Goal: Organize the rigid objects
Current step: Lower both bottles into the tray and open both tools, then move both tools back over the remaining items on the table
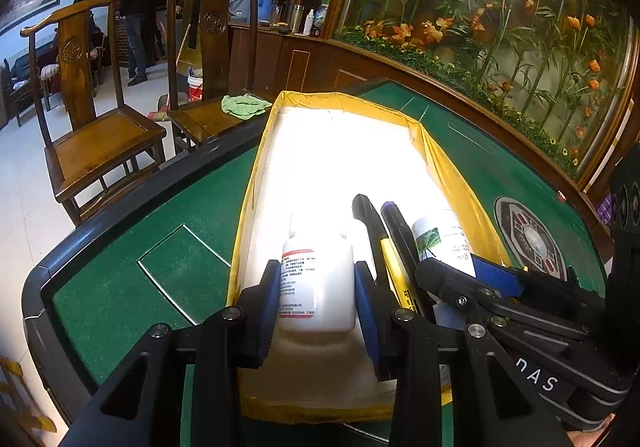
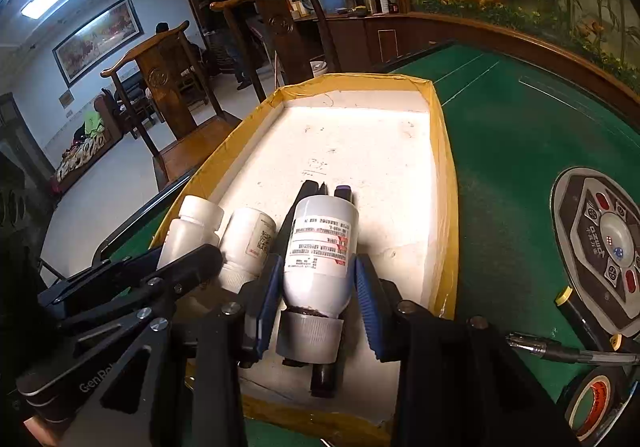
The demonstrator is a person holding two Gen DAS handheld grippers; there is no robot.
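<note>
A white foam tray (image 1: 256, 167) (image 2: 448, 167) with a yellow taped rim lies on the green table. My left gripper (image 1: 316, 299) is shut on a white bottle with a red-marked label (image 1: 316, 279) low in the tray. Two markers (image 1: 390, 247) lie beside it. My right gripper (image 2: 318, 287) is shut on a white bottle with a grey cap (image 2: 322, 251), cap towards the camera, resting over the markers (image 2: 324, 189). In the left wrist view that bottle (image 1: 444, 243) shows a green picture label. In the right wrist view two white bottles (image 2: 192, 231) (image 2: 248, 243) sit by the left gripper's fingers (image 2: 180, 267).
The far half of the tray holds nothing. A round control panel (image 2: 608, 243) (image 1: 528, 239) is set in the table. A tape roll (image 2: 592, 403) and a pen (image 2: 560, 351) lie at the near right. Wooden chairs (image 1: 100, 127) stand beyond the left edge, one bearing a green cloth (image 1: 244, 105).
</note>
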